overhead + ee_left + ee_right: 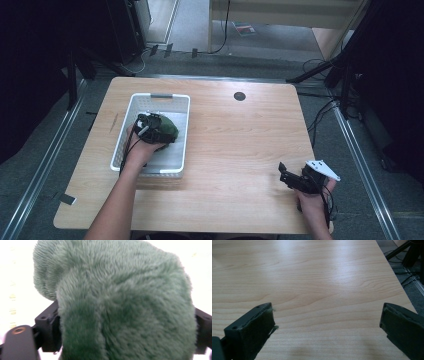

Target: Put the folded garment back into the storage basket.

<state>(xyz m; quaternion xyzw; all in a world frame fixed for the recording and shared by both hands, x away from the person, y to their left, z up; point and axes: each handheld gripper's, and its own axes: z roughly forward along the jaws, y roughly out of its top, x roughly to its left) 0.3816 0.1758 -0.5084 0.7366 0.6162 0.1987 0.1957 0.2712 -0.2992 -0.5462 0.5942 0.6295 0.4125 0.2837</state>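
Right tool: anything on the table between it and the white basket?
No. In the high view, bare wood tabletop lies between the right tool and the white basket; the right gripper view shows bare wood ahead.

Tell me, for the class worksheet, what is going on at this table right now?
A person works with a gripper in each hand. The left gripper is shut on a green plush toy, holding it inside the white basket on the wooden table. The right gripper is open over bare wood near the table's right front edge, holding nothing.
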